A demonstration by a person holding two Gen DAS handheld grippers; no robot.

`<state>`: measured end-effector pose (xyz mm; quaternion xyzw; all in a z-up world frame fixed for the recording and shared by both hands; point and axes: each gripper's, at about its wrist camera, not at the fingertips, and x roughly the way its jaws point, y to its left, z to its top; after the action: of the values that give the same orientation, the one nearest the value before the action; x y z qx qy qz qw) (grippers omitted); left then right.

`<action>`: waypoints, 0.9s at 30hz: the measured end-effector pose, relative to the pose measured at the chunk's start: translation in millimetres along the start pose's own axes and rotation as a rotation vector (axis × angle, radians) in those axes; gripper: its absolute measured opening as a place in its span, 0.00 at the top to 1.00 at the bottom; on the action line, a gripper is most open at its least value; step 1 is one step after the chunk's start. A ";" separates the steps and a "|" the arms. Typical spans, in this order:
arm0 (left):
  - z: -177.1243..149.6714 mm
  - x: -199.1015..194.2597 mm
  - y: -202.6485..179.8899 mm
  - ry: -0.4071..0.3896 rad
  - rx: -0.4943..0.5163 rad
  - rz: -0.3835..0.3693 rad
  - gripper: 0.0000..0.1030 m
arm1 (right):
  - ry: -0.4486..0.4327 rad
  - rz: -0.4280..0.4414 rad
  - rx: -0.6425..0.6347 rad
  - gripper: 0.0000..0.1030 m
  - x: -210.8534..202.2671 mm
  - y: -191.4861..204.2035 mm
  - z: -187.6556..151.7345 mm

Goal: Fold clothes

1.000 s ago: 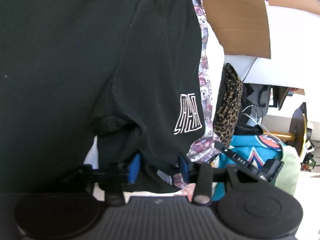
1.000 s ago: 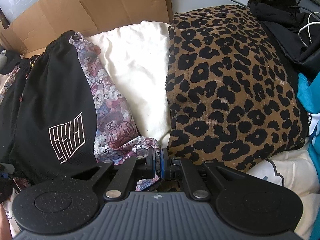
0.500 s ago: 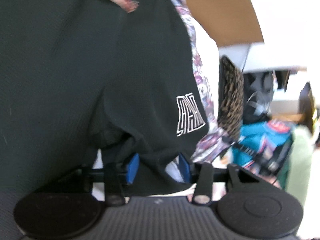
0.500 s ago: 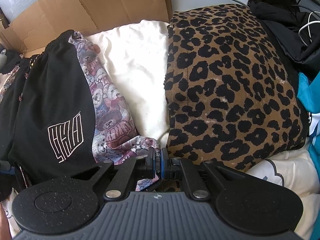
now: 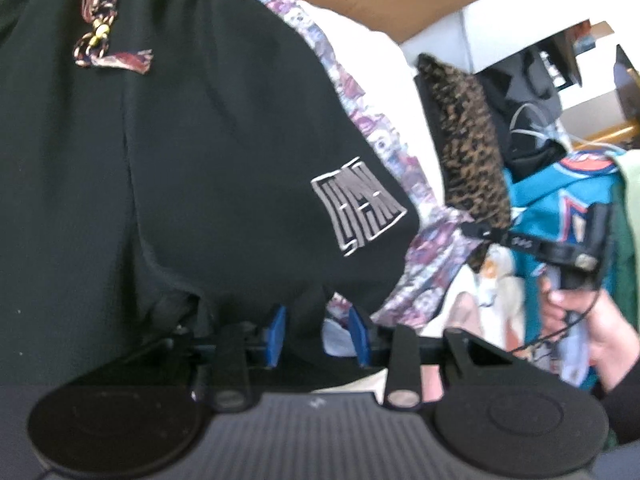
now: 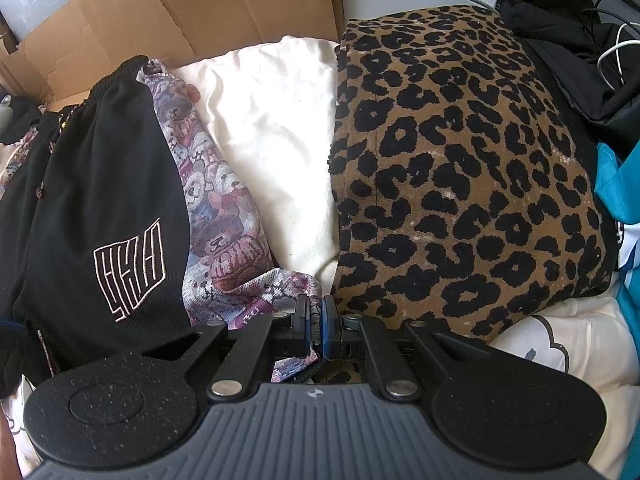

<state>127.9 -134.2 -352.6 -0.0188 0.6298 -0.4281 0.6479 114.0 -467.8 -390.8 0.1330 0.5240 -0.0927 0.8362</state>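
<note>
**Black shorts gathered at the hem, fold not yet made**

The black shorts (image 5: 192, 152) are the landmark here: they lie spread over a bear-print garment (image 6: 216, 208), waistband and its braided drawstring (image 5: 96, 28) at the far end, the outlined logo (image 6: 128, 268) near the hem on the side toward the white cloth (image 6: 272, 152).

At the near hem of the shorts, the left gripper (image 5: 318, 332) has a bunched fold of the black fabric between its blue pads (image 5: 276, 334). Its jaws have just been closing on that fold, yet a gap shows on the side of the far pad, so I cannot tell whether the grip is firm.

Beyond the shorts' logo side, past the strip of bear print, the right gripper (image 6: 316, 328) sits with its jaws pressed together on a thin dark edge, at the spot where the bear-print hem meets the leopard-print piece (image 6: 460, 184); which garment that edge belongs to I cannot say. In the left wrist view a hand (image 5: 580, 320) holds this tool's grip.

As for progress, the shorts look flat and full length, with no crease made. My reading is that the work is at its start: the hem is taken up, and carrying it toward the waistband is left, along with the other pieces and the teal jersey (image 5: 560, 200) farther off.
</note>
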 end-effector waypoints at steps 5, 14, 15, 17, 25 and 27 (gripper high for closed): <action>8.3 21.3 -1.9 0.026 -0.009 0.063 0.65 | 0.001 0.002 -0.004 0.97 0.4 1.4 -0.3; 18.9 45.8 8.3 0.103 -0.056 0.158 0.71 | 0.009 0.001 -0.010 0.97 3.0 3.4 -4.0; 20.1 46.4 8.8 0.105 -0.059 0.167 0.74 | 0.010 0.001 -0.010 0.97 3.4 3.4 -4.3; 21.6 45.8 11.1 0.109 -0.068 0.182 0.85 | 0.011 0.001 -0.012 0.97 3.8 3.3 -4.8; 18.8 16.5 29.9 0.114 -0.147 0.090 0.93 | 0.010 -0.001 -0.006 0.97 1.3 -2.0 -6.8; 18.0 3.8 32.3 0.104 -0.157 0.058 0.93 | 0.006 -0.005 -0.003 0.97 -0.8 -4.0 -8.8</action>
<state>159.4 -125.3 -370.1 -0.0291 0.6945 -0.3590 0.6229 105.0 -468.8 -394.3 0.1306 0.5272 -0.0936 0.8344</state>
